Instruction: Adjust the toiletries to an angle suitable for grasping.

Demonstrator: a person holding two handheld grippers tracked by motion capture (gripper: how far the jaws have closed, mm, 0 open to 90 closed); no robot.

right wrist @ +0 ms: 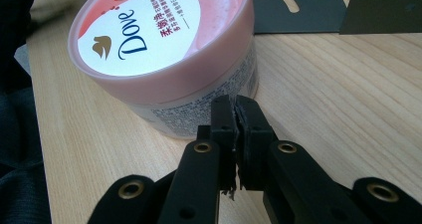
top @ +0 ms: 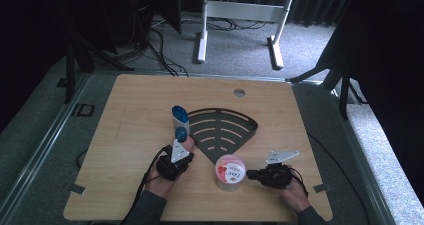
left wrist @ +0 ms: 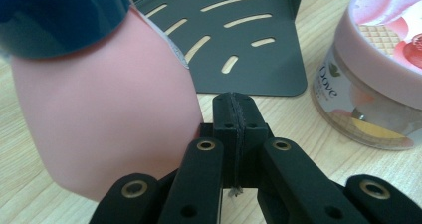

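L gripper [left wrist: 233, 102] jaws pressed together, empty, tip just beside pink bottle [left wrist: 107, 109], which lies flat, long axis running away, blue cap [top: 180, 133] at far end. R gripper [right wrist: 234, 107] also closed, empty, nosing Dove jar [right wrist: 164, 45], upright, near black rack [top: 222, 127].

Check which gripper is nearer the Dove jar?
Right. The right gripper, jaws shut, sits just beside the Dove jar, its tips at the jar's wall. The left gripper, also shut, is farther off, beside the pink bottle.
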